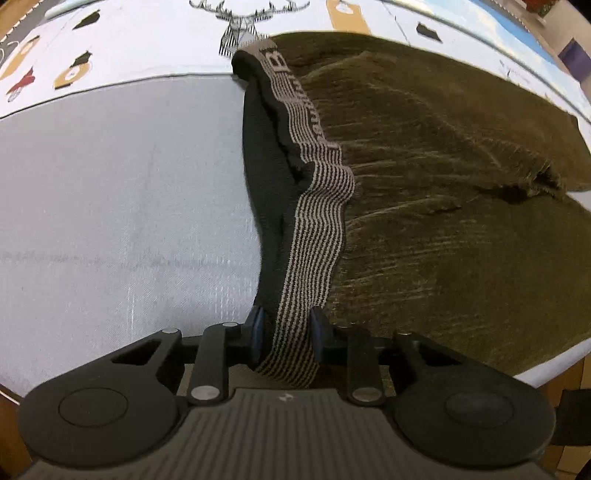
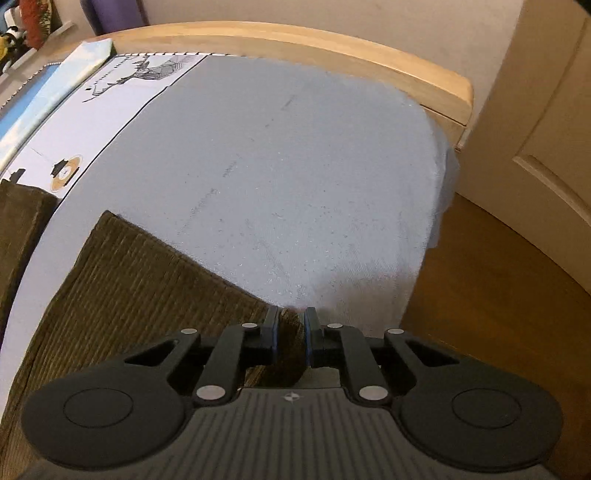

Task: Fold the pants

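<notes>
Olive-green corduroy pants [image 1: 443,177] lie on a pale sheet [image 1: 122,206], with a black and tan striped waistband [image 1: 314,229] along their left edge. My left gripper [image 1: 286,325] is shut on the near end of the waistband. In the right wrist view a pant leg [image 2: 140,280] lies at the lower left. My right gripper [image 2: 290,325] is shut on the corner of that leg's hem, just above the sheet [image 2: 295,177].
A printed blanket with a deer drawing [image 1: 243,22] and tags covers the far side. A wooden bed frame [image 2: 295,40] curves behind the sheet. The bed's edge drops to a wooden floor [image 2: 498,295] on the right, beside a cream door [image 2: 535,110].
</notes>
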Demonstrator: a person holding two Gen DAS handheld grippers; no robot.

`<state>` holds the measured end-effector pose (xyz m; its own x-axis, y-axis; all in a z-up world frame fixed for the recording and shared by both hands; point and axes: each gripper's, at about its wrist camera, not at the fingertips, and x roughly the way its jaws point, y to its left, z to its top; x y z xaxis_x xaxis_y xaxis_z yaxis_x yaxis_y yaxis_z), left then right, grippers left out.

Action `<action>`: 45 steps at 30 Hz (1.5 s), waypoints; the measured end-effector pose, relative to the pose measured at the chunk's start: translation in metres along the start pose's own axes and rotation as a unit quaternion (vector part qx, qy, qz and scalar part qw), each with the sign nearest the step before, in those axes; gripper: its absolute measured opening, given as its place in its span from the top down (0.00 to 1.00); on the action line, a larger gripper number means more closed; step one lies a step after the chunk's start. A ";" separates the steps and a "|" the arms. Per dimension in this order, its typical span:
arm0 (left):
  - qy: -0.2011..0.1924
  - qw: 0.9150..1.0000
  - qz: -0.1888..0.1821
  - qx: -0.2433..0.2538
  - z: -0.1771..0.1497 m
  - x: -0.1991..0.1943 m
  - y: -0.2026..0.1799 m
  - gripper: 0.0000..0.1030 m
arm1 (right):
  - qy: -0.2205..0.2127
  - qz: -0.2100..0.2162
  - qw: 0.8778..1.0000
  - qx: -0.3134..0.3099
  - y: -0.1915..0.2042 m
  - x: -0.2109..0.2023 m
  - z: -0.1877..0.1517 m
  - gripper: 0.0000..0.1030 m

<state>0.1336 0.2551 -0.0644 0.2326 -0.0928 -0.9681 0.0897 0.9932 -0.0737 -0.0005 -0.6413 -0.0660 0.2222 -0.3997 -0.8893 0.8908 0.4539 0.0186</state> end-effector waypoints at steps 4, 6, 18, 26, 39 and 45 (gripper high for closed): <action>-0.023 1.000 0.008 0.016 0.009 -0.010 -0.009 0.67 | -0.005 -0.007 0.998 -0.056 0.016 -0.001 0.004 0.79; -0.068 0.997 0.023 0.017 0.014 -0.025 -0.009 0.68 | -0.036 0.003 0.998 -0.050 0.018 -0.015 0.008 0.79; -0.028 0.988 0.064 0.141 0.006 0.005 -0.050 0.54 | -0.138 0.111 0.980 -0.092 0.057 -0.067 0.010 0.66; -0.143 0.985 0.044 0.081 0.024 -0.038 -0.055 0.27 | -0.188 0.216 0.936 -0.207 0.120 -0.127 -0.022 0.59; -0.204 0.975 0.089 0.005 0.064 -0.050 -0.069 0.25 | -0.204 0.315 0.851 -0.367 0.247 -0.198 -0.110 0.42; -0.201 0.975 0.097 -0.011 0.084 -0.043 -0.078 0.27 | -0.208 0.333 0.838 -0.380 0.295 -0.213 -0.125 0.43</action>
<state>0.1977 0.1760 0.0026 0.6048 0.0816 -0.7922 -0.0130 0.9956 0.0926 0.1652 -0.3230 0.0718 0.8293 -0.0282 -0.5581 0.0406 0.9991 0.0099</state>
